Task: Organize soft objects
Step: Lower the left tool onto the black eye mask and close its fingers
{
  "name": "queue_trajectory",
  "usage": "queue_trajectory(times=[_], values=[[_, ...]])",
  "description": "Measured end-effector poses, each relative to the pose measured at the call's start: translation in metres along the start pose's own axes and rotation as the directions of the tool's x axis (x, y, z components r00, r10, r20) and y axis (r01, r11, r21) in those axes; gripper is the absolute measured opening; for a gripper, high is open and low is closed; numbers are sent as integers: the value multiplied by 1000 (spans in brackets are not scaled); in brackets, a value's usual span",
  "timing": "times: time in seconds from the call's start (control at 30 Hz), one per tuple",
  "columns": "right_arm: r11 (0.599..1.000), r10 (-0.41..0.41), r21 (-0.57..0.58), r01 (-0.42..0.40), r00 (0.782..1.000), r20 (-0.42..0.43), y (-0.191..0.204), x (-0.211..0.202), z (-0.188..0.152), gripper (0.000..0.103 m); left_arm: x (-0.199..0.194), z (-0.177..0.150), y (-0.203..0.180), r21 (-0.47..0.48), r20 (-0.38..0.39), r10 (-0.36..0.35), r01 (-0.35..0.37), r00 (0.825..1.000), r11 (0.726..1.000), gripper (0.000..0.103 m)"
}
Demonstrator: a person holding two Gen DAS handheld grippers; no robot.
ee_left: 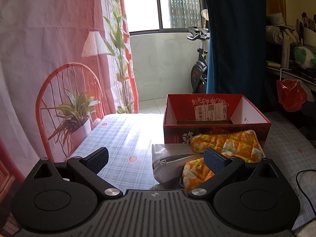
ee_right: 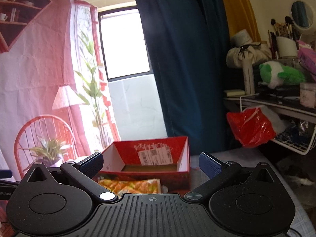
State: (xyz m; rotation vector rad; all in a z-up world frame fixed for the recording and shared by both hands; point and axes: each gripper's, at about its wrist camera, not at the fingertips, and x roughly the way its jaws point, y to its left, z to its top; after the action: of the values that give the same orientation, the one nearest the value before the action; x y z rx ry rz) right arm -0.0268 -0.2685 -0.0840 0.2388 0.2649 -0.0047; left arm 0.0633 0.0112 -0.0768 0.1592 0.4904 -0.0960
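Note:
An orange floral quilted cloth (ee_left: 231, 144) lies on the checked bedsheet (ee_left: 122, 138) just in front of the open red cardboard box (ee_left: 215, 127). Beside it lies a grey zip pouch (ee_left: 169, 162). My left gripper (ee_left: 156, 161) is open, held low over the sheet; its right finger (ee_left: 214, 162) overlaps the cloth and the pouch sits between the fingers. From the right wrist the same floral cloth (ee_right: 130, 185) shows in front of the red box (ee_right: 150, 175), whose inside looks empty. My right gripper (ee_right: 151, 165) is open and higher, holding nothing.
A printed pink curtain (ee_left: 49, 49) hangs on the left and a dark blue curtain (ee_right: 183, 59) behind the box. An exercise bike (ee_left: 199, 67) stands by the window. On the right, a cluttered shelf (ee_right: 276, 98) carries a green plush toy (ee_right: 280, 75); a red plastic bag (ee_right: 248, 128) hangs there.

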Motion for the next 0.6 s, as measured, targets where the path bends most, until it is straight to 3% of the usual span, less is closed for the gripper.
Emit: queue_trajectory(times=[0.17,0.3,0.43,0.5,0.6], values=[[999,-9,-47,4,995,-95,7,23,-31,103,23,-19,-1,-7,-79,-46,45,996,999,103],[993,-61,-109,48,991,-118,20,29,-61,103,36,-33,6,-99,-164,-155,140,974,985,103],[986,-49,-163,22,986,-162,28,33,-80,103,45,-44,5,-92,-214,-140,123,967,988,99],[987,-44,-162,15,983,-177,26,33,-84,103,48,-47,4,-94,-234,-170,152,957,984,91],[988,-47,-152,19,982,-185,21,34,-84,102,52,-51,1,-98,-254,-190,170,948,981,90]])
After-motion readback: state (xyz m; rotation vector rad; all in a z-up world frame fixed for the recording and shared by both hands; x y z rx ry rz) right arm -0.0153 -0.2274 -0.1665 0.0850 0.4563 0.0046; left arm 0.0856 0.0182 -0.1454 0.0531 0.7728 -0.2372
